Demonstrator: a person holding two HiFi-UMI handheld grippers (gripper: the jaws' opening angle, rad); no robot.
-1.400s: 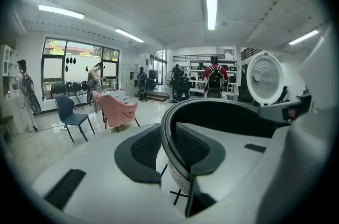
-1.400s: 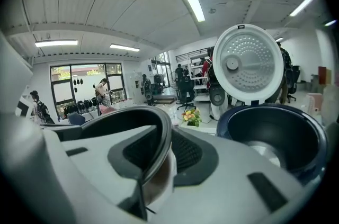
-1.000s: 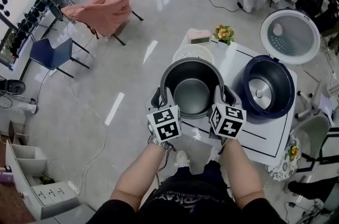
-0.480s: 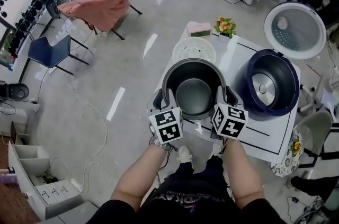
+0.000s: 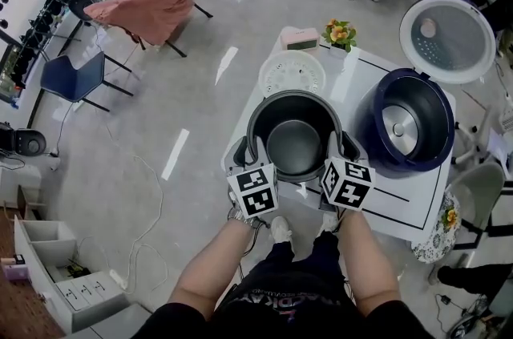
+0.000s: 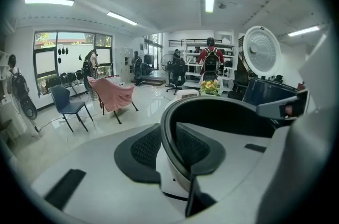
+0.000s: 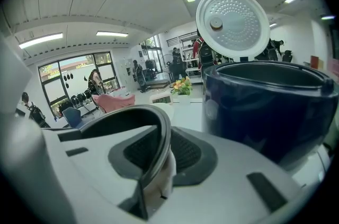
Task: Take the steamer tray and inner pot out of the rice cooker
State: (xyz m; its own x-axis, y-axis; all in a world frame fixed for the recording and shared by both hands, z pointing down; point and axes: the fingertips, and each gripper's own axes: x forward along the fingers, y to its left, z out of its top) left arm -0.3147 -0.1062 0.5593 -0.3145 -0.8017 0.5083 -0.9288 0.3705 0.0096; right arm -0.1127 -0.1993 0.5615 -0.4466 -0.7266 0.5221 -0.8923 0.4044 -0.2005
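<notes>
The dark metal inner pot (image 5: 294, 145) hangs over the near left part of the white table (image 5: 401, 205), held by its rim on both sides. My left gripper (image 5: 250, 155) is shut on the pot's left rim (image 6: 170, 133), one pad inside and one outside. On the right rim (image 7: 161, 138) my right gripper (image 5: 337, 149) is shut the same way. The white perforated steamer tray (image 5: 292, 73) lies on the table just beyond the pot. The dark blue rice cooker (image 5: 405, 129) stands to the right with its lid (image 5: 445, 37) up and its cavity without the pot.
A pink box (image 5: 299, 38) and a small flower pot (image 5: 340, 32) sit at the table's far edge. On the floor to the left are a chair draped in pink cloth (image 5: 144, 9) and a blue chair (image 5: 76, 77). The cooker body (image 7: 270, 106) is close beside my right gripper.
Both grippers have sunk a little with the pot between them, towards the table. The grip on the rim has not changed.
</notes>
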